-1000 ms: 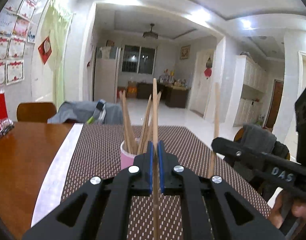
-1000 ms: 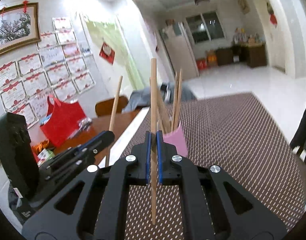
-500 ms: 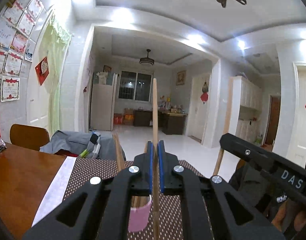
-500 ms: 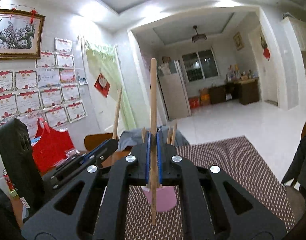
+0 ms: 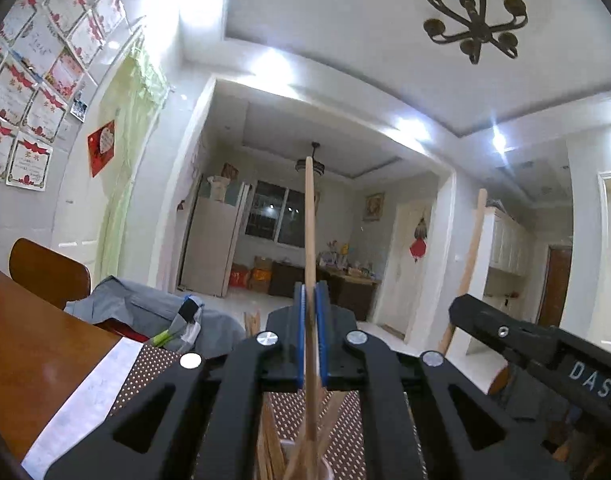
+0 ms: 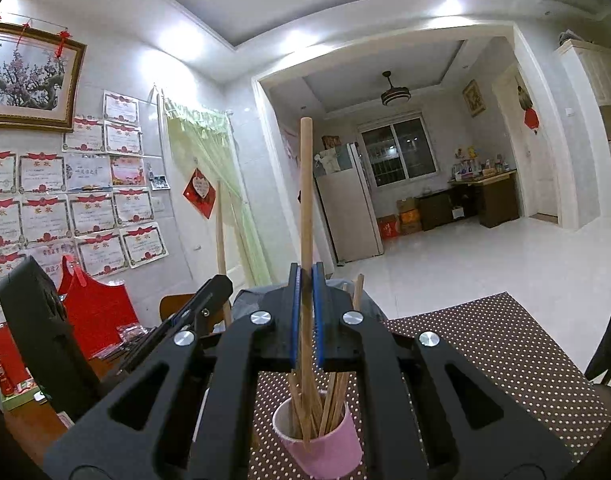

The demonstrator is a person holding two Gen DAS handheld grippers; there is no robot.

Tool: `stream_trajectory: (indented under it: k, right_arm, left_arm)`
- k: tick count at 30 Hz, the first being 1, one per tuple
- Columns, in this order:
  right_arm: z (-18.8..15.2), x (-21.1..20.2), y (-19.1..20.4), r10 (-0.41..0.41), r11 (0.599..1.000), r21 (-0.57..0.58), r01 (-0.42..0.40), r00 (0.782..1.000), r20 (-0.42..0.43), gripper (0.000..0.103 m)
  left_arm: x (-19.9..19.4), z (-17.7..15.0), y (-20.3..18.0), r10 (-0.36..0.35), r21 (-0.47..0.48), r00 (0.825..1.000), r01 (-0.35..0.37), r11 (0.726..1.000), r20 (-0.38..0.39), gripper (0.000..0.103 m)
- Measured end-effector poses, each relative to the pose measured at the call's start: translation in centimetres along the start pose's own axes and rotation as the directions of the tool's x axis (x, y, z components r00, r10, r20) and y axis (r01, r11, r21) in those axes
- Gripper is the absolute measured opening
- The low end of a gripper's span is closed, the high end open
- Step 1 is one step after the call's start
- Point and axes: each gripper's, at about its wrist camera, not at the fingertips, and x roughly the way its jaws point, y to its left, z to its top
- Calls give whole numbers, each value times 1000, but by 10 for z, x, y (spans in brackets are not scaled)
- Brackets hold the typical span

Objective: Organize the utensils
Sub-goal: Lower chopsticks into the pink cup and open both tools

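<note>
Two chopsticks are up, one pinched upright in each closed tool: the left gripper (image 5: 311, 334) clamps its chopstick (image 5: 309, 224), the right gripper (image 6: 304, 320) clamps its own (image 6: 305, 192). Both hang over the pink cup (image 6: 319, 436) of sticks on the dotted mat (image 6: 497, 352). Best lower each tip inside the rim before letting go, one at a time, to avoid tipping the cup.

Your two chopsticks (image 6: 305, 208) (image 5: 310, 240) look like pale, matt bare wood, as do those in the pink cup (image 6: 319, 446), which seems smooth paper. The grippers' (image 5: 310, 332) (image 6: 305, 316) bodies are matt black plastic with shiny metal screws and blue pads. The tabletop (image 5: 29, 356) is glossy brown wood under a dotted woven mat (image 6: 493, 356)
</note>
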Motion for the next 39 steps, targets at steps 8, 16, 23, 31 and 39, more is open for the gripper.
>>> stream_trajectory:
  k: [8,16,23,31,39]
  right_arm:
    - [-14,21,-9,-32,999,20,32,999,7,6]
    - [-22,32,-12,-53,999,-2,53,998,-22,6]
    - [-20,32,-12,-47,999,2,47,999,-18,6]
    - [-20,34,-17,-45,999,29,46,999,-18,6]
    - [-21,37,-14,-31,999,38,33,998,-45,6]
  left_arm:
    - [19,-24,16,16,-22,1000,-16,1000,15,6]
    - [28,-39,20,40,-9,999,-41,999,-31,6]
    - [22,-37,17,48,2,999,-48,999,18,6]
    - [27,-42,15,47,-12,997,-47,999,60,6]
    - [26,-38,14,59,-1,998,-59,998,-25,6]
